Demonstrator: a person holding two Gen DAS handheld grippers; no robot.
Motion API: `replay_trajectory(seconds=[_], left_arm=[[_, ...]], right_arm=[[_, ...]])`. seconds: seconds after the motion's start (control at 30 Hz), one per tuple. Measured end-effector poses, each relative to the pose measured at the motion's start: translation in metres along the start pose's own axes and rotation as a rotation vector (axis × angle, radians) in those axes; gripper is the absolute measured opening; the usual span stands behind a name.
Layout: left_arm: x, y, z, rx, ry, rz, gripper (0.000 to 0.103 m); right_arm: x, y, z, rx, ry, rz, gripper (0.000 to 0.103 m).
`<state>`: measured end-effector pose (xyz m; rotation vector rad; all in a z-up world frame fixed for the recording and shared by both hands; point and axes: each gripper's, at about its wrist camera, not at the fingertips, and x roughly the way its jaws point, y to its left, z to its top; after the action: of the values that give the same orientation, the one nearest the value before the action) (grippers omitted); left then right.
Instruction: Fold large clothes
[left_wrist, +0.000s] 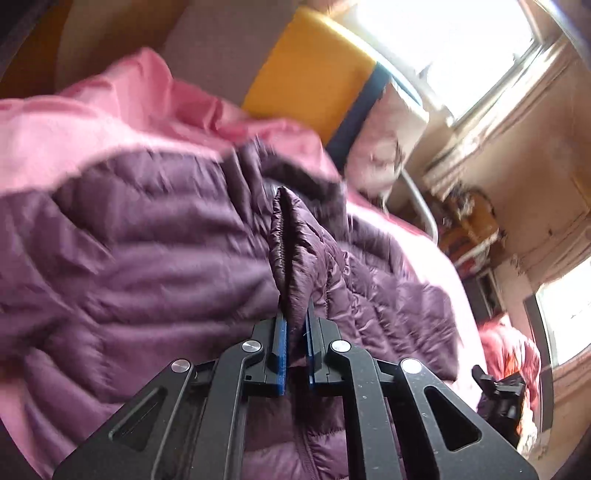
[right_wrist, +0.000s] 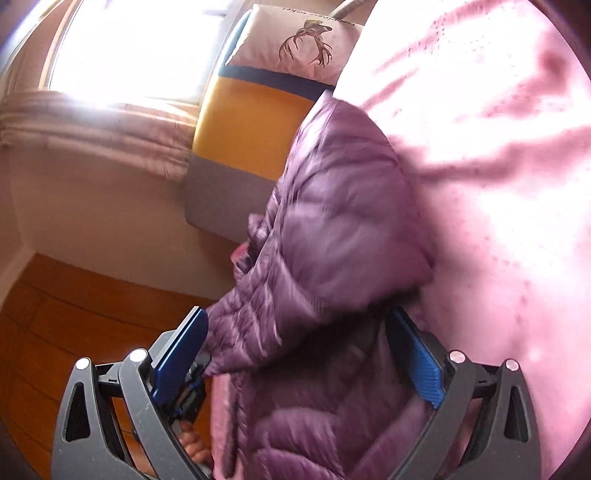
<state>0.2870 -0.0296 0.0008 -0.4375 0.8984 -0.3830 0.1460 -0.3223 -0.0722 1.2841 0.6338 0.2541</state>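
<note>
Broadly, a pink bedsheet (left_wrist: 92, 122) covers the bed and fills the right of the right wrist view and the upper left of the left wrist view. On it lies the purple quilted down jacket (left_wrist: 155, 236), spread across the middle of both frames, its edge near the bed's side above the wooden floor (right_wrist: 55, 306) at lower left. A yellow, grey and blue headboard cushion (right_wrist: 251, 125) stands at upper centre, with a pillow bearing a deer print (right_wrist: 306, 40) above it. The left tongs (left_wrist: 293, 325) at lower centre are clenched on a raised fold of the jacket, which stands up between the blue pads. The right tongs (right_wrist: 295, 347) are released, jaws spread wide around a jacket sleeve without pressing it.
</note>
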Motion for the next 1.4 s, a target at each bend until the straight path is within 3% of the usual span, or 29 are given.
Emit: replay_trajectory(seconds=[0.13,0.27,0.37,0.47,0.53,0.63,0.7,0.8,0.93,1.13,1.3,1.37,1.4], left_arm=[[-0.035,0.030,0.013,-0.047,-0.080,0.055,0.006],[-0.040,0.066,0.011,-0.076,-0.075,0.161,0.006],[-0.032,0.082,0.005,-0.073,-0.041,0.202,0.006],[-0.025,0.085,-0.005,-0.059,-0.026,0.206,0.006],[-0.025,0.084,-0.006,-0.050,-0.041,0.215,0.006],[-0.034,0.089,-0.005,-0.075,-0.085,0.235,0.006],[-0.038,0.092,-0.006,-0.081,-0.075,0.223,0.006],[-0.030,0.085,-0.013,-0.011,-0.052,0.254,0.006],[-0.018,0.088,-0.017,-0.019,-0.043,0.279,0.006],[0.009,0.098,-0.026,-0.020,-0.003,0.289,0.006],[0.008,0.099,-0.030,-0.028,-0.010,0.282,0.008],[0.001,0.103,-0.030,-0.081,-0.005,0.248,0.009],[-0.006,0.106,-0.031,-0.110,-0.007,0.233,0.015]], right_arm=[[0.010,0.003,0.008,0.034,-0.006,0.073,0.098],[0.007,0.009,0.009,0.000,0.033,0.054,0.098],[-0.002,0.029,0.003,-0.148,0.092,-0.062,0.097],[0.005,0.069,-0.014,-0.435,0.114,-0.260,0.092],[0.014,0.087,-0.024,-0.570,0.117,-0.326,0.089],[0.035,0.097,-0.022,-0.634,0.089,-0.373,0.087],[0.055,0.099,-0.016,-0.667,0.072,-0.424,0.084],[0.088,0.088,-0.011,-0.743,0.046,-0.582,0.079],[0.115,0.052,0.010,-0.690,0.089,-0.706,0.068],[0.128,0.039,0.001,-0.774,0.059,-0.749,0.071],[0.131,0.043,-0.003,-0.803,0.077,-0.774,0.076],[0.133,0.052,-0.009,-0.822,0.106,-0.776,0.093],[0.129,0.057,-0.013,-0.828,0.096,-0.779,0.094]])
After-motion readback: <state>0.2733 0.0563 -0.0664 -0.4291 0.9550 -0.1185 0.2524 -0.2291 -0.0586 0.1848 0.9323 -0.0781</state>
